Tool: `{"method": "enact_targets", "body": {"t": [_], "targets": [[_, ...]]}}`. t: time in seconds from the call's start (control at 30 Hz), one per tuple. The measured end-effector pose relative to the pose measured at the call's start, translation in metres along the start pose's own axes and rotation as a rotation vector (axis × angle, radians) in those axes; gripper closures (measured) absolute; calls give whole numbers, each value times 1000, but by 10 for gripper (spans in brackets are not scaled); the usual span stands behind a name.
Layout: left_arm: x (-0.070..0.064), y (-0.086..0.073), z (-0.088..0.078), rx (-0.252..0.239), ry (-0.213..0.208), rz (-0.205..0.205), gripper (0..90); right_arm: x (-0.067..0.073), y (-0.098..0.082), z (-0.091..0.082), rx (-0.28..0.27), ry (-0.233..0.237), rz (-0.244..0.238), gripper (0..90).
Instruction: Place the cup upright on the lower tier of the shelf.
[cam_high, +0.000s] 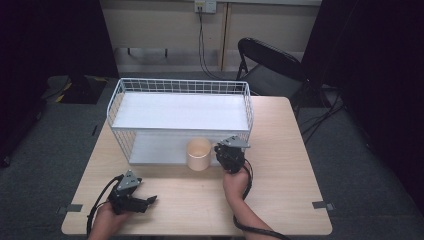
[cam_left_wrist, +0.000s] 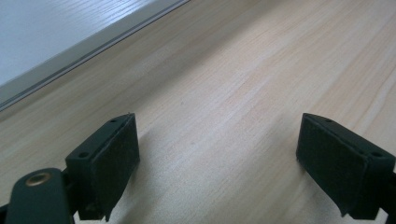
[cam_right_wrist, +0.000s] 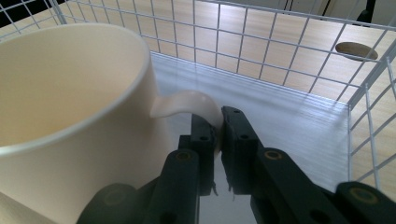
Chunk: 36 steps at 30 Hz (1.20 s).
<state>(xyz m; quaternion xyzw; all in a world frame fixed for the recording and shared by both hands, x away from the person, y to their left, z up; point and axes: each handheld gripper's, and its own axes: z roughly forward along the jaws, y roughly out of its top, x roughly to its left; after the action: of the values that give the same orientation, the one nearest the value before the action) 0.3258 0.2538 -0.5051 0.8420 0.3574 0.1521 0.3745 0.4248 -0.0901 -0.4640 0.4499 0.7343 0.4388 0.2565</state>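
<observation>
The right gripper (cam_high: 223, 150) has its jaws clamped on the handle (cam_right_wrist: 194, 105) of a cream mug (cam_high: 199, 154). In the right gripper view the mug (cam_right_wrist: 70, 116) stands upright just left of the jaws, its handle curving down between them. Ahead of this gripper lies the white lower shelf (cam_right_wrist: 280, 121) of a wire rack (cam_high: 180, 112), with the rack's grid wall beyond it and to its right. In the high view the mug sits at the front edge of that lower shelf, directly left of the right gripper, and the right hand (cam_high: 236, 182) holds the gripper from behind.

The left gripper (cam_high: 148, 201) is released, jaws wide apart with nothing between them. It rests low over the wooden table (cam_left_wrist: 243, 84), well apart from the mug. The rack's pale base edge (cam_left_wrist: 70, 51) runs ahead and to its left.
</observation>
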Motion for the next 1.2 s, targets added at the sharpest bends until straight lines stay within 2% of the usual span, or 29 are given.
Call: {"method": "enact_targets", "body": {"t": [0.23, 0.53, 0.97, 1.2], "targets": [[0, 0, 0, 0, 0, 0, 128, 1, -1, 1, 13, 4, 6, 759], [0, 0, 0, 0, 0, 0, 128, 1, -3, -1, 15, -12, -1, 599], [0, 0, 0, 0, 0, 0, 128, 0, -6, -12, 27, 16, -6, 507], [0, 0, 0, 0, 0, 0, 128, 0, -10, -18, 32, 28, -19, 491]]}}
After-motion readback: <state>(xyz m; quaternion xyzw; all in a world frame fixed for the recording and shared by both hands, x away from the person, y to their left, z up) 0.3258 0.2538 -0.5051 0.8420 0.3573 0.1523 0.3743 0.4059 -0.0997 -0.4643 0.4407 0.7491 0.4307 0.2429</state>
